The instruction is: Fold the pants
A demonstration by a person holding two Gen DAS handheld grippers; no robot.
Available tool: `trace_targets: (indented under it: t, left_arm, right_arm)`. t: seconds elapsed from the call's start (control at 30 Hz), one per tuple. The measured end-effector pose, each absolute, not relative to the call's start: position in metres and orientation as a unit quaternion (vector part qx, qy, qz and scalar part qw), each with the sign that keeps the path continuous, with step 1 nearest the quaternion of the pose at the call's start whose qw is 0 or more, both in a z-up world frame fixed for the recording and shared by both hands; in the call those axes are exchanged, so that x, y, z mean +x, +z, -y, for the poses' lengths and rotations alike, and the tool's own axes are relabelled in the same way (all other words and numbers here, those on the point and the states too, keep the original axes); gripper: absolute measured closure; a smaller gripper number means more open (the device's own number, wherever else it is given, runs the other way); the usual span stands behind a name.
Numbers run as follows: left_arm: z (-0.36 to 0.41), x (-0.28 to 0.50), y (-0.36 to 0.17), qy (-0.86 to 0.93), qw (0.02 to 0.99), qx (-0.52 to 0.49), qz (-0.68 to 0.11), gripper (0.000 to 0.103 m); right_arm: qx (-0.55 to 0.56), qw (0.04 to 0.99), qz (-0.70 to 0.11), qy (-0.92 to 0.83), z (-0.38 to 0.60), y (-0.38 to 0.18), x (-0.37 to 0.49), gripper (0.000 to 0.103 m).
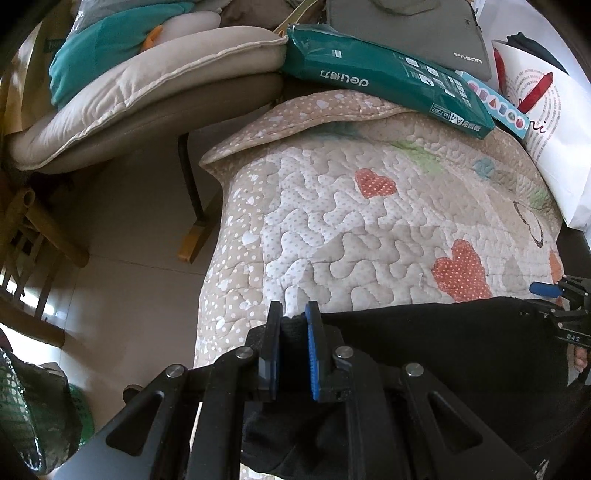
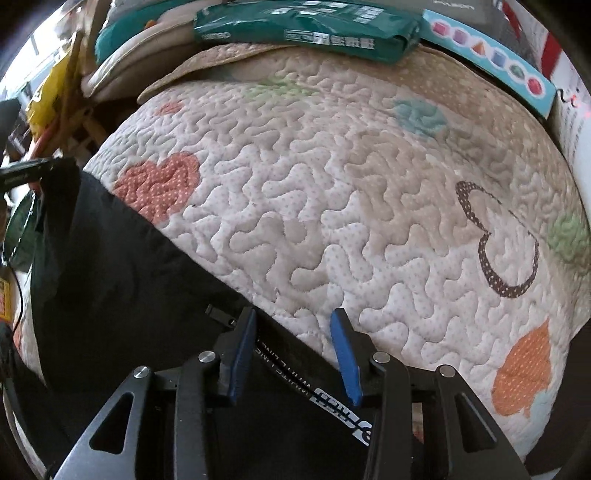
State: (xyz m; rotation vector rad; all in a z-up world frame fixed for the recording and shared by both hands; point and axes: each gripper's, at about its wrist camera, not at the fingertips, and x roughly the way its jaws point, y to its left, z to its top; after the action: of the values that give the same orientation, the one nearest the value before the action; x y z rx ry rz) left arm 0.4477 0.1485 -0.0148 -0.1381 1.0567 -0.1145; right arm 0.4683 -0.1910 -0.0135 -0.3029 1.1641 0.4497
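Note:
Black pants (image 1: 443, 350) lie along the near edge of a quilted heart-pattern cover (image 1: 351, 221). My left gripper (image 1: 293, 314) is shut on a bunched corner of the black fabric at the cover's left edge. In the right wrist view the pants (image 2: 110, 277) run from the lower middle up to the left. Their edge, with a white-lettered band (image 2: 314, 384), passes between the fingers of my right gripper (image 2: 293, 317). Those jaws stand apart, one finger (image 2: 242, 350) over the fabric and the other over the quilt (image 2: 332, 184), with no pad pressing. The right gripper (image 1: 565, 295) also shows at the left view's right edge.
A green paper pack (image 1: 388, 77), a grey laptop sleeve (image 1: 406, 26), a colourful box (image 2: 491, 55) and a white bag (image 1: 554, 147) crowd the quilt's far side. A cushioned chair (image 1: 147, 103) stands left, above bare floor (image 1: 129, 258).

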Motion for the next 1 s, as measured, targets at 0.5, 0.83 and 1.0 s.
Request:
trace_targets:
  t: [0.5,0.83,1.0]
  left_arm:
    - [-0.148,0.438,0.0,-0.045,0.868,-0.065,-0.491,0.091]
    - [-0.149,0.382,0.055,-0.06,0.889,-0.06,-0.449,0.091]
    - [-0.154,0.319,0.085,-0.067,0.904,-0.059,-0.419,0.091]
  right_arm:
    - [-0.12,0.808,-0.536,0.214,0.217,-0.005,0.442,0.094]
    - [-0.13,0.827,-0.512,0.193,0.209,0.032,0.381,0.099]
    - [-0.129,0.836,-0.499,0.189,0.214,0.054,0.338,0.099]
